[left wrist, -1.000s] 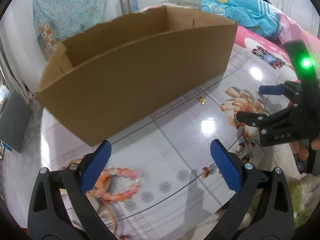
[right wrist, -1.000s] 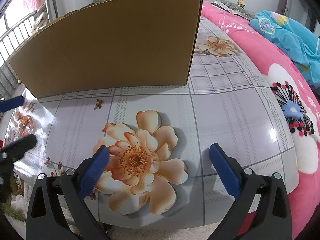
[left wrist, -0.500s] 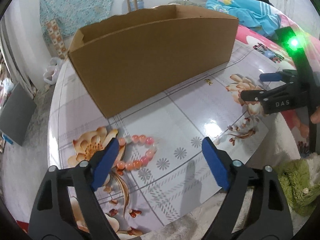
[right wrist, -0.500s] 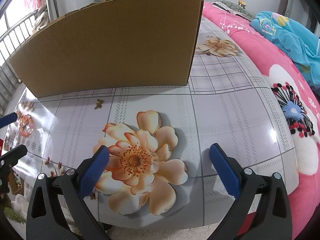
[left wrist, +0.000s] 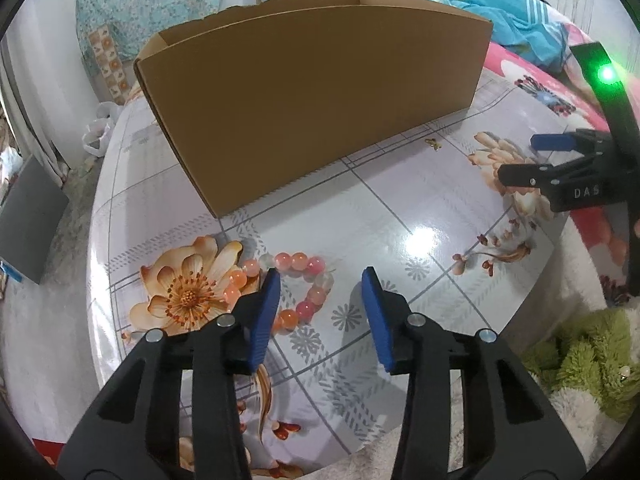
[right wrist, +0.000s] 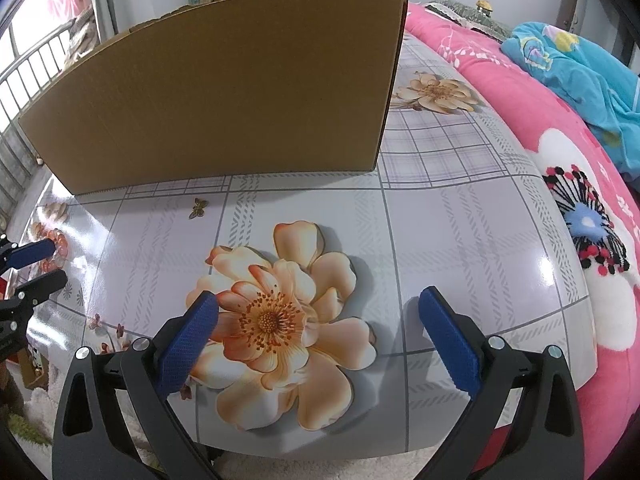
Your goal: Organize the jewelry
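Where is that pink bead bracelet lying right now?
In the left wrist view, the bead bracelet lies on the table, beside a printed flower, before the cardboard box, just ahead of the left gripper.

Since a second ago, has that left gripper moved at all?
Yes. The left gripper has drawn back from the box, toward the bracelet; its jaws have been closing, pressing nothing yet.

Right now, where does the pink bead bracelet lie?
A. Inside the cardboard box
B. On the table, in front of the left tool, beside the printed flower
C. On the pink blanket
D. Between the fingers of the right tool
B: the left wrist view shows the bead bracelet flat on the table, ahead of the left tool, outside the cardboard box.
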`<state>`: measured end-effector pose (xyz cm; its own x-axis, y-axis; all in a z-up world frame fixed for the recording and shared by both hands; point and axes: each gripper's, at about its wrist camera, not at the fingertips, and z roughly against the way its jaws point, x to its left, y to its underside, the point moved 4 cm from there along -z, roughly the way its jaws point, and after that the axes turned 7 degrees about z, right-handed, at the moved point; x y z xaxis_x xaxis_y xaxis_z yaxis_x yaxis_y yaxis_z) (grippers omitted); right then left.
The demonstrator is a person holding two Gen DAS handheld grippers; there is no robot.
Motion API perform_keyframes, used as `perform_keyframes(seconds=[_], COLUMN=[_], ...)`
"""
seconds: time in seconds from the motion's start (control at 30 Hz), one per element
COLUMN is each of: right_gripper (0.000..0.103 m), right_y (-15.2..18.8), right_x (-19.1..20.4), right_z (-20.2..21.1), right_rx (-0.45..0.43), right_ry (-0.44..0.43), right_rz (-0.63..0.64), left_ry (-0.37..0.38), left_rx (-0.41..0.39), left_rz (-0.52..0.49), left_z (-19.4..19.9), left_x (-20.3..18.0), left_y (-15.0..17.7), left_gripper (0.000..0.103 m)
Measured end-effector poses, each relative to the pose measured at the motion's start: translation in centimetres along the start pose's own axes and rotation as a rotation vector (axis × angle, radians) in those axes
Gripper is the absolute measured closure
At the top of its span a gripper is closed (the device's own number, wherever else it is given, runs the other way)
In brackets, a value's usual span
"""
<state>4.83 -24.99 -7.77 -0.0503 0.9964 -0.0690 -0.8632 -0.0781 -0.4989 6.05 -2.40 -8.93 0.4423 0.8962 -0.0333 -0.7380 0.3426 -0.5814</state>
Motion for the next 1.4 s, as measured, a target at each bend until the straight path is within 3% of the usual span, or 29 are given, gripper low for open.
perform_keyframes(seconds=[0.13,0.37,0.53,0.7,0.83,0.97,1.13,1.4], right_gripper=[0.006,0.006,0.006,0.006,0.006,0.014,0.024,0.049], right_y=[0.0,0.2,0.5,0.2,-1.2,-2.3,-3.5,-4.7], right_x=[0.0,0.1,0.1,-0.5,0.6,2.6,4.2,5.3], right_z=[0.0,0.1,0.4,1.8,3.3,3.1,1.2,-0.3], right_rx=[0.003,-0.013,-0.032,-0.093,-0.165,-0.174,-0.139,-0.115], right_ry=[0.001,-0.001,-0.022,-0.095,-0.129,-0.202,-0.227,-0.278], right_rz=[-0.002,0.004,0.032,-0.018,0.028,0.086,0.135,0.193], left_ry=[0.029,0.008,0.020,0.101,0.169,0.180,0.197,0.222], left_rx=[0.017,0.040,0.034,0.024,0.020,0.009,0.010,0.006], left_rz=[0.016,0.051,0.062,0.035,0.008,-0.031,-0.012,0.006], left_z=[-0.2,-0.3,-0.4,-0.7,-1.0,-1.1,-1.2,-1.0], left_x=[0.4,1.8,1.7,-1.1,-3.5,-4.9,-4.7,-4.0], left_y=[-0.3,-0.7,-0.7,-1.1,-1.3,-1.3,-1.4,-1.3], left_gripper=[0.068,0.094,0.095,0.095,0.095,0.095,0.095,0.095])
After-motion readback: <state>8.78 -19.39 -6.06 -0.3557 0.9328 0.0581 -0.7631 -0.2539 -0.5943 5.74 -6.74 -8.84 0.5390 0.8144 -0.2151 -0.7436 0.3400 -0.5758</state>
